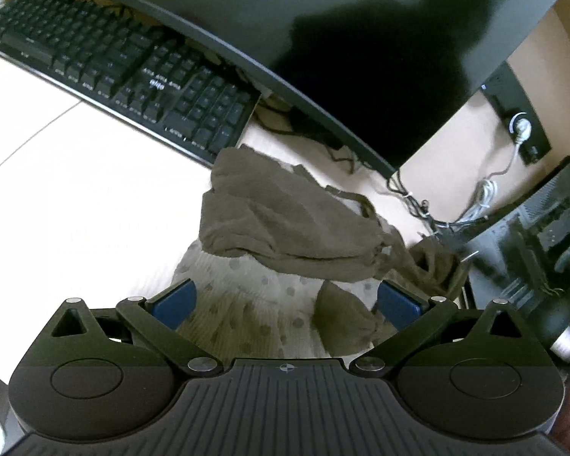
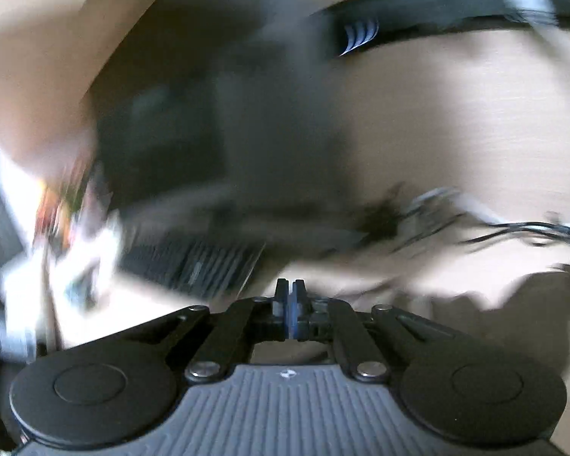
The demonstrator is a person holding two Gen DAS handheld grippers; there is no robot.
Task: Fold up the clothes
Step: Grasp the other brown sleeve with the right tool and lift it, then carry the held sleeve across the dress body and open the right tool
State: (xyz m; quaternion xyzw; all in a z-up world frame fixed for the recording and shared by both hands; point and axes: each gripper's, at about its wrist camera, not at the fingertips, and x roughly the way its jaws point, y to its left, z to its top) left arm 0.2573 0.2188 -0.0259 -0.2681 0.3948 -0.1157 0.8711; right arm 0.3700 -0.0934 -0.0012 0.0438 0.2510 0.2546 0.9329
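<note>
The left gripper (image 1: 285,298) is held with its two blue-padded fingers (image 1: 176,298) spread wide apart, nothing between them, angled down over the bench (image 1: 57,174). The right gripper (image 2: 289,304) has its fingers pressed together, pads touching with nothing visible between them, its surroundings blurred.

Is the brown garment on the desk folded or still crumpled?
Crumpled. The brown garment lies bunched in uneven wrinkles on a dotted cloth, with no straight fold edges.
</note>
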